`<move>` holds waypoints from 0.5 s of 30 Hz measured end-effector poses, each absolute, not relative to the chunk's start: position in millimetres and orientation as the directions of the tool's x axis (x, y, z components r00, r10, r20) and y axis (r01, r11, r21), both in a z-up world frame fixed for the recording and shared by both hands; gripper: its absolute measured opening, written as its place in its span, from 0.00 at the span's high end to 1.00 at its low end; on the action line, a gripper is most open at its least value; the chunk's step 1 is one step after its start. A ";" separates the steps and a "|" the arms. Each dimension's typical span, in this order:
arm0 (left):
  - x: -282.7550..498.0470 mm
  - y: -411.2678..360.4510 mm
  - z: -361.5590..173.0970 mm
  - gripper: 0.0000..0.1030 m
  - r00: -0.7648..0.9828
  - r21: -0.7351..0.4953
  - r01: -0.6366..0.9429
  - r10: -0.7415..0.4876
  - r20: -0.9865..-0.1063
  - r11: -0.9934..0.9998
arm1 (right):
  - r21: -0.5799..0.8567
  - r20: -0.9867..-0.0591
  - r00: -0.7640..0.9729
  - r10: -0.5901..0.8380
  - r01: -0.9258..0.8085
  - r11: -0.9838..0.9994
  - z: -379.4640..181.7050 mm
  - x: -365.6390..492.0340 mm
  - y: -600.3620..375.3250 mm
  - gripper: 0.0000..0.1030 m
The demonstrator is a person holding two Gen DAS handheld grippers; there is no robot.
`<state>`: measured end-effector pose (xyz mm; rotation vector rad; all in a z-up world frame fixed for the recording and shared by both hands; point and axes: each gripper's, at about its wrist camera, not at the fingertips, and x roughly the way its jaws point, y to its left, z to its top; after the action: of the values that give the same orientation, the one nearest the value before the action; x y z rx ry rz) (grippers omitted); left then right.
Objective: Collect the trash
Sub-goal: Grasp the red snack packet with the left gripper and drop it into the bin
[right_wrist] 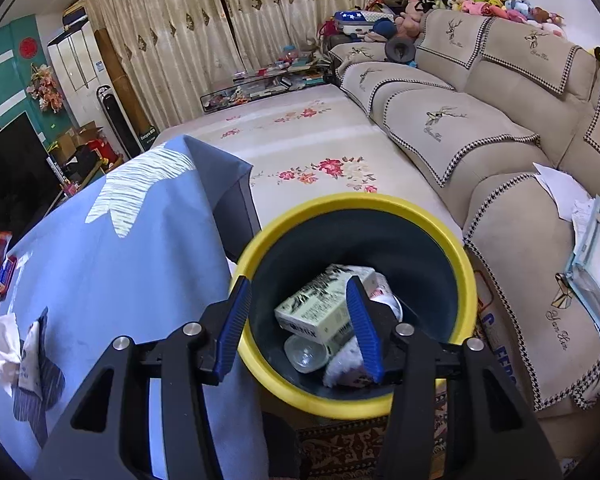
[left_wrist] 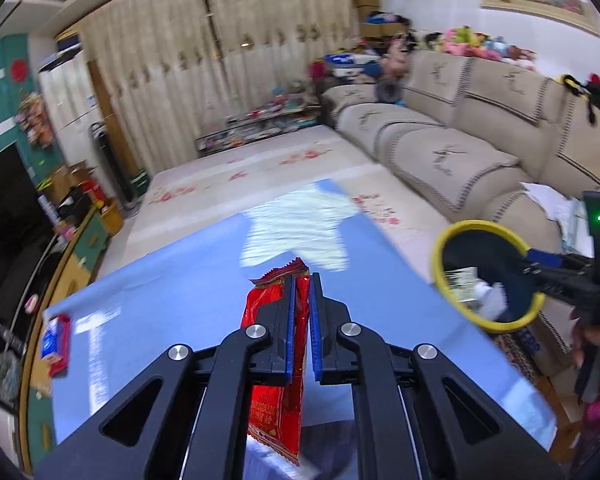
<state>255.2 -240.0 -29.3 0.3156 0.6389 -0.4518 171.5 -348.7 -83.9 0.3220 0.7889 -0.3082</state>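
bin (left_wrist: 452, 240): yellow-rimmed, off to the right of our left fingers, gripped at its rim by our right gripper (right_wrist: 300, 320) | left gripper (left_wrist: 300, 312): clenched on red snack wrapper (left_wrist: 276, 412) | wrapper's long axis runs along the fingers | left hand carries it.

A glossy red foil wrapper (left_wrist: 278, 360) is crinkling over the table's matt blue cloth (left_wrist: 172, 296); beside it, the bin's yellow plastic rim (right_wrist: 466, 264) is shining smooth.
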 end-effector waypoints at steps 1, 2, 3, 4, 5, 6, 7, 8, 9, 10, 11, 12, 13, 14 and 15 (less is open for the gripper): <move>251.2 -252.3 -28.9 0.93 0.703 0.141 0.515 -0.322 -0.634 0.846 | 0.166 -0.733 0.663 -0.154 0.394 0.904 -85.4 165.6 -352.4 0.54; 247.3 -267.0 -28.9 0.93 0.693 0.140 0.535 -0.338 -0.636 0.833 | 0.166 -0.734 0.660 -0.157 0.399 0.902 -86.4 162.1 -355.2 0.54; 245.8 -274.3 -28.9 0.93 0.688 0.139 0.545 -0.346 -0.638 0.827 | 0.166 -0.736 0.657 -0.163 0.408 0.898 -88.0 156.3 -359.7 0.53; 242.4 -288.2 -29.3 0.93 0.677 0.135 0.563 -0.361 -0.641 0.815 | 0.167 -0.737 0.655 -0.166 0.415 0.894 -89.1 152.1 -363.7 0.53; 240.1 -300.2 -30.1 0.93 0.668 0.134 0.579 -0.373 -0.644 0.804 | 0.168 -0.737 0.654 -0.169 0.421 0.892 -90.0 149.0 -366.3 0.53; 237.6 -313.9 -31.1 0.93 0.661 0.136 0.591 -0.381 -0.646 0.795 | 0.170 -0.738 0.652 -0.174 0.429 0.887 -91.0 144.7 -370.2 0.53; 235.9 -331.4 -32.2 0.93 0.653 0.139 0.607 -0.391 -0.648 0.783 | 0.170 -0.737 0.651 -0.181 0.439 0.882 -92.3 139.7 -375.2 0.53; 234.9 -346.0 -34.3 0.93 0.645 0.139 0.620 -0.400 -0.652 0.772 | 0.170 -0.737 0.649 -0.189 0.449 0.877 -94.1 134.9 -380.3 0.53; 234.5 -357.1 -36.8 0.93 0.637 0.139 0.630 -0.406 -0.655 0.764 | 0.169 -0.738 0.646 -0.195 0.457 0.873 -95.3 131.2 -384.3 0.53; 234.5 -374.4 -40.0 0.93 0.626 0.140 0.645 -0.414 -0.660 0.752 | 0.169 -0.739 0.644 -0.199 0.463 0.870 -96.5 126.9 -387.3 0.53; 235.3 -391.9 -43.8 0.93 0.614 0.138 0.659 -0.422 -0.668 0.740 | 0.171 -0.739 0.643 -0.202 0.468 0.867 -97.1 123.5 -390.4 0.52; 237.0 -409.6 -48.0 0.93 0.597 0.131 0.673 -0.430 -0.677 0.728 | 0.169 -0.739 0.641 -0.209 0.476 0.863 -98.5 118.8 -394.4 0.52; 239.8 -424.6 -52.0 0.93 0.581 0.121 0.686 -0.439 -0.685 0.717 | 0.163 -0.739 0.637 -0.218 0.483 0.860 -99.9 114.5 -397.7 0.51; 244.2 -436.1 -55.9 0.93 0.571 0.117 0.693 -0.442 -0.692 0.712 | 0.156 -0.740 0.633 -0.226 0.489 0.859 -100.5 111.7 -400.5 0.49; 248.4 -455.3 -61.5 0.93 0.554 0.109 0.702 -0.444 -0.704 0.703 | 0.142 -0.743 0.625 -0.240 0.499 0.855 -102.4 107.0 -403.9 0.48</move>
<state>248.4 -455.3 -61.5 0.4053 0.7026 -0.6994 107.0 -403.9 -102.4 0.3534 0.7899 -0.4342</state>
